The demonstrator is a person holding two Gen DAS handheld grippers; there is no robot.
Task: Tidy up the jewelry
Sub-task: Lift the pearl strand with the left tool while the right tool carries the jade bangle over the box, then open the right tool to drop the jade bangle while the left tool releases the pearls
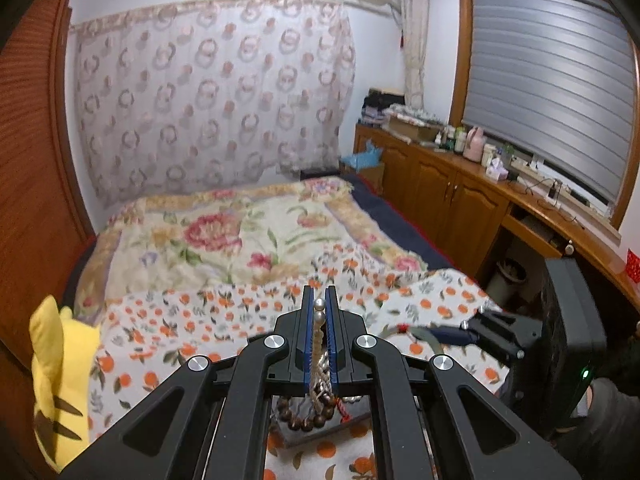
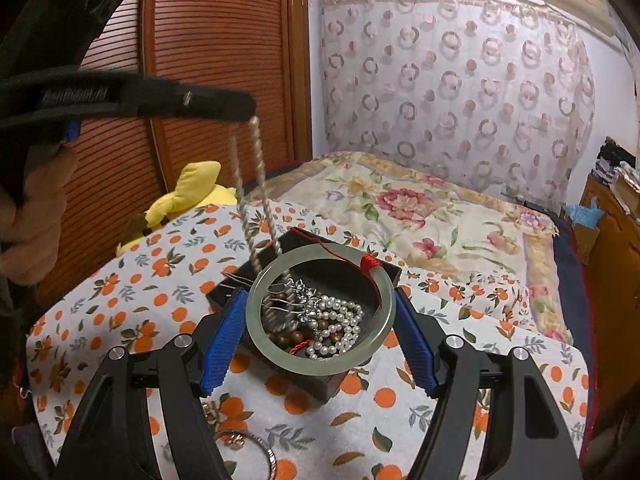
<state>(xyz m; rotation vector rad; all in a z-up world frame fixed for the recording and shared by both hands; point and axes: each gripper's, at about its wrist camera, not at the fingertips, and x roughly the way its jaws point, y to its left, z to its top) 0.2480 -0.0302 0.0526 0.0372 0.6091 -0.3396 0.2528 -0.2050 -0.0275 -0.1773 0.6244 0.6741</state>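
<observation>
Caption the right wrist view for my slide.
Right gripper holds a jade bangle over the jewelry box on the bed.

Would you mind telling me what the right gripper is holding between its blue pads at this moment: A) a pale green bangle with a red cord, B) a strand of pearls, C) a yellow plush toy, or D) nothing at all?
A: the right gripper has its blue pads against opposite sides of the pale green bangle, above the dark jewelry box.

Right wrist view: jewelry box (image 2: 224, 294) sits frame centre on the bed (image 2: 120, 300), bangle (image 2: 320, 308) just above it between the right tongs (image 2: 320, 344). Pearl strand (image 2: 258, 184) hangs from the left tongs (image 2: 244, 110), upper left, down into the box. Plush toy (image 2: 192, 196) lies left behind the box; loose bracelet (image 2: 256, 446) on the bed at bottom, before the box.
</observation>
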